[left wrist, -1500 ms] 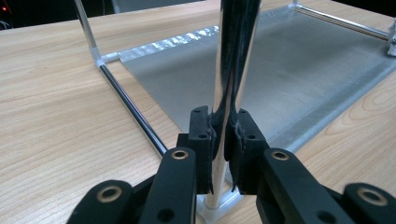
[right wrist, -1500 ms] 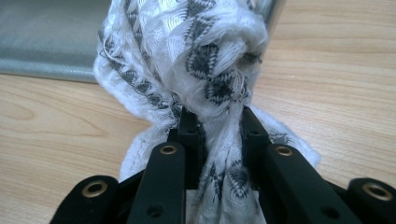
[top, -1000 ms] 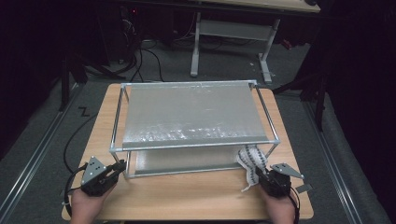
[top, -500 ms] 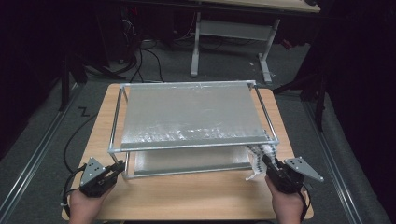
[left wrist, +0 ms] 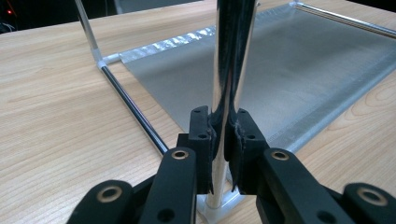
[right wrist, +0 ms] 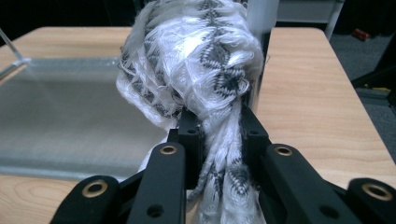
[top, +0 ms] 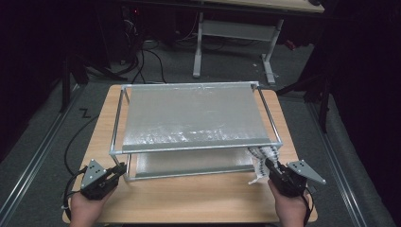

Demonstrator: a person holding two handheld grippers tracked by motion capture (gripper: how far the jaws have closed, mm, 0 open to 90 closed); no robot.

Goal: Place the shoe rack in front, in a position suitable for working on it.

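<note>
At the near edge of a wooden table (top: 198,198), a person's two hands worked a pair of handheld grippers on a two-tier metal rack (top: 189,146). The left gripper (top: 119,171) was clamped tight on the rack's near-left upright post (left wrist: 229,70), its black jaws pressed against the chrome tube just above the white corner fitting at the foot, apparently bracing the frame. The right gripper (top: 267,165) had its jaws closed on a bunched white cloth with a grey zigzag pattern (right wrist: 196,70), the fabric squeezed between the pads and bulging out above them. Seen from above, the cloth (top: 263,158) hung at the rack's near-right corner, its upper part against the front rail of the top shelf (top: 194,118) and a loose tail trailing down toward the tabletop just beside the gripper.

Judged from how things lay, the work was about halfway: the cloth had been picked up and brought to the rack, but it was not yet resting on either tier. Both the top shelf and the lower shelf (top: 189,163) were bare, their grey sheets unbroken from front to back. What appeared to remain was to lift the cloth over the front rail, set it down on a shelf and let it go, with the left gripper releasing the post afterwards.

Beyond the rack, the far end of the table gave way to a dark floor with cables and the white legs of another desk (top: 198,47).
</note>
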